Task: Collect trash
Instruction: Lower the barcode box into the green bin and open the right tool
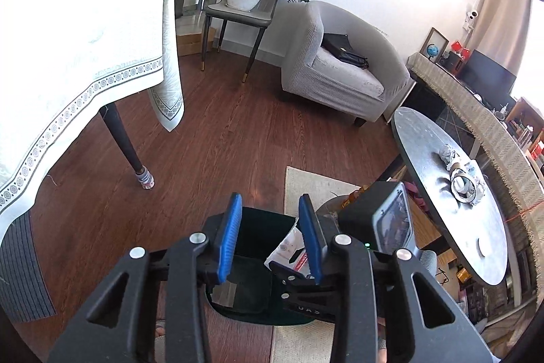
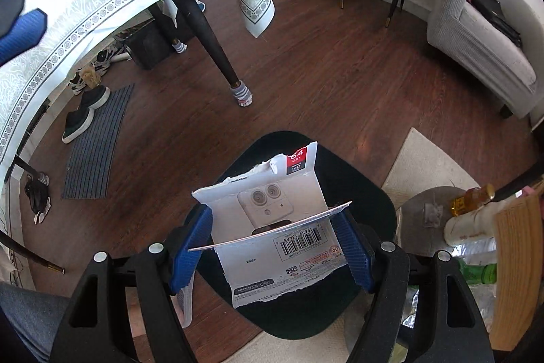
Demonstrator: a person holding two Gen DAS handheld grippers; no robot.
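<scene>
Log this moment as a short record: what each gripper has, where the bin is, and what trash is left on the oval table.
right gripper: closed on torn white packaging, blue fingers pressing both its sides
packaging position: over the open dark bin
left gripper: nothing between its fingers, pads apart
bin: on the wooden floor, by a pale rug
oval table: crumpled scraps and a tape roll lie on it
</scene>
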